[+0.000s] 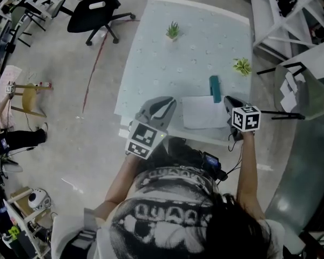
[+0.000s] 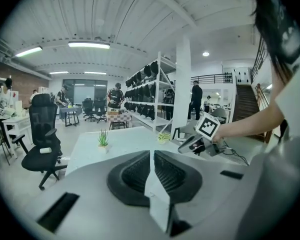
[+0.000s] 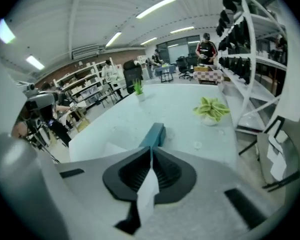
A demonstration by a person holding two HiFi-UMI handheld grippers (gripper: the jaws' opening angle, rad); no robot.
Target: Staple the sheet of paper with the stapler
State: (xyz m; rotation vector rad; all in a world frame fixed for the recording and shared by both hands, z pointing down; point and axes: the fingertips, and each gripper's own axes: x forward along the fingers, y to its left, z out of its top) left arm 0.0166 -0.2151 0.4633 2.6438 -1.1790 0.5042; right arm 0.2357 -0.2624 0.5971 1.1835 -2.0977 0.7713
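The sheet of paper lies flat on the pale desk, close to the near edge and in front of the person. The stapler, of dark teal colour, lies on the desk at the far right corner of the sheet, with its length pointing away from the person. Its near end reaches that corner, but I cannot tell if it rests on the paper or only meets the edge.

The right tool is at the right side of the sheet, just beside the right edge and just beside the near end of the stapler. Its jaws are pressed together and pinch nothing. In the right gripper view the stapler is directly ahead of the jaws, and the sheet is to the left of it.

The left tool is at the left side of the sheet, near the left edge. Its jaws are also pressed together, with nothing between them. So the sheet lies between the two tools.

Farther on the desk stand a green plant and, near the right edge beyond the stapler, a yellow-green plant, both well apart from the sheet.
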